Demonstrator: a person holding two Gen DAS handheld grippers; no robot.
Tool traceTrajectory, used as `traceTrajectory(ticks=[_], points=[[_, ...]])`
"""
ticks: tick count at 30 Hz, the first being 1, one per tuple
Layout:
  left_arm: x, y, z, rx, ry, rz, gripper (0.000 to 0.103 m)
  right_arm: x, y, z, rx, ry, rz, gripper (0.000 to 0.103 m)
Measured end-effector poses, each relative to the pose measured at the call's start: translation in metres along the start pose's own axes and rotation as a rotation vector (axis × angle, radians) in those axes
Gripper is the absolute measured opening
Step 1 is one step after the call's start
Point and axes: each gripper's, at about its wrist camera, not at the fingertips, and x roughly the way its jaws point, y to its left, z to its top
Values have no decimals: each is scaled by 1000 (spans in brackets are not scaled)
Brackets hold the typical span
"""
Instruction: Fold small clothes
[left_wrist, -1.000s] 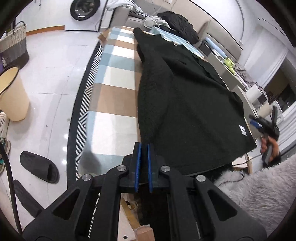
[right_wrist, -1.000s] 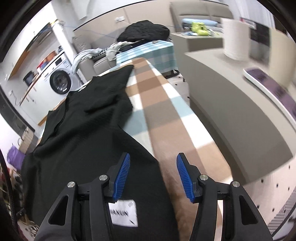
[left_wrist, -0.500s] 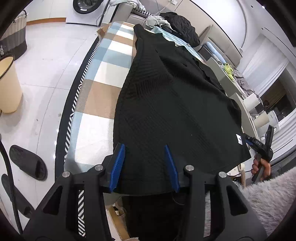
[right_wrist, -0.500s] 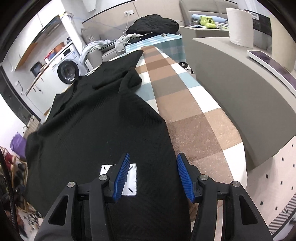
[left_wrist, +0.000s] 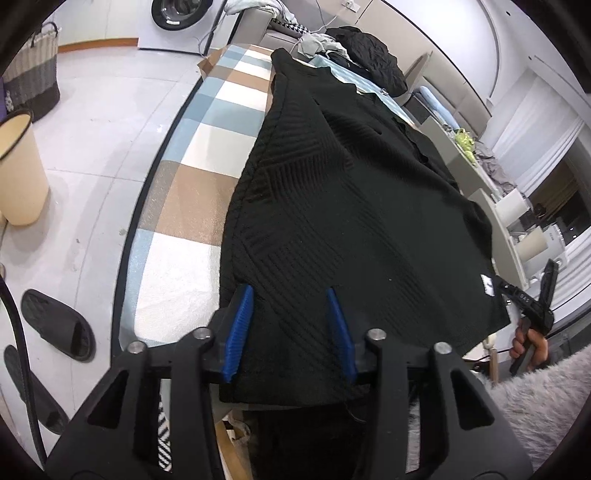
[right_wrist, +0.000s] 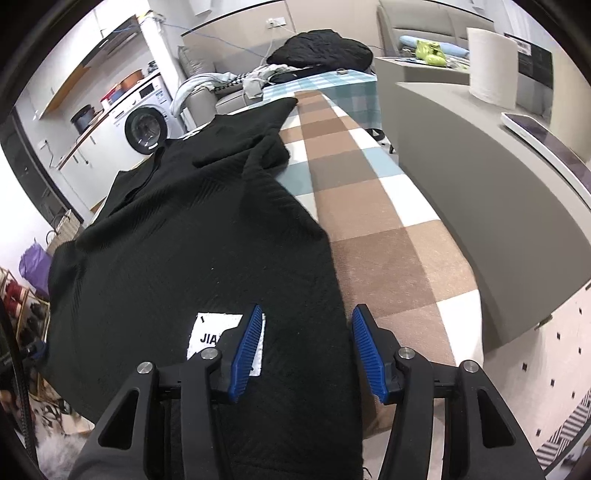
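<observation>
**Both grippers at the near hem of the black garment**

The black garment (left_wrist: 354, 221) lay spread lengthwise on the checked worktop (left_wrist: 192, 206), its near hem draped over the worktop's near end.

Left wrist view: the left gripper (left_wrist: 291, 328) stood with jaws apart, having just been closing, with the hem's left corner between the pads; whether the pads pressed the cloth could not be told. Only this view showed the person's hand (left_wrist: 528, 339) on the right gripper's handle, a bare checked strip left of the garment, then open floor with a slipper (left_wrist: 59, 325) and a bin (left_wrist: 18, 173).

Right wrist view: the right gripper (right_wrist: 306, 347) also had jaws apart, just been closing, straddling the garment's right edge beside a white label (right_wrist: 210, 339). Only this view showed bare worktop right of the garment, bounded by a grey counter (right_wrist: 498, 236).
</observation>
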Motion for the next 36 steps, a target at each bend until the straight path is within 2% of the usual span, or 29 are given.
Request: traceTrajectory(ticks=[1, 2, 3, 4, 6, 11, 12, 14, 16, 18, 20, 22, 24, 33, 35, 36], points=[[2, -1, 1, 5, -2, 15, 22, 1, 2, 0, -13, -6, -4, 29], [3, -1, 1, 9, -2, 28, 18, 2, 4, -1, -31, -13, -14, 23], [4, -1, 2, 12, -5, 46, 12, 2, 7, -1, -49, -21, -9, 10], [4, -1, 3, 10, -5, 50, 6, 1, 8, 0, -55, -32, 10, 9], [3, 0, 5, -3, -13, 48, 3, -4, 8, 3, -45, -68, 67, 7], [0, 6, 8, -26, -35, 52, 3, -16, 2, 15, 11, -136, 145, 6], [-1, 6, 9, -27, -38, 54, 5, -15, 1, 19, 11, -125, 144, 6], [1, 7, 12, -30, -32, 74, 17, -12, 4, 22, -12, -90, 120, 6], [2, 6, 14, -31, -28, 71, 41, -9, 6, 22, -19, -73, 121, 8], [1, 4, 16, -23, -35, 90, 53, -4, 7, 22, -17, -59, 116, 14], [4, 4, 18, -14, -35, 110, 54, 1, 5, 22, 0, -37, 123, 21], [12, 4, 23, -11, -26, 124, 54, 3, 4, 23, 10, -37, 118, 37], [18, 2, 26, 2, -24, 133, 54, 5, 3, 23, 9, -35, 118, 44], [44, -25, 37, 131, -46, 229, 54, 22, 6, 28, -25, -15, 56, 44], [47, -28, 39, 139, -54, 245, 50, 29, 10, 30, -48, -13, 37, 44], [48, -30, 39, 146, -57, 262, 42, 30, 11, 30, -63, -16, 23, 44]])
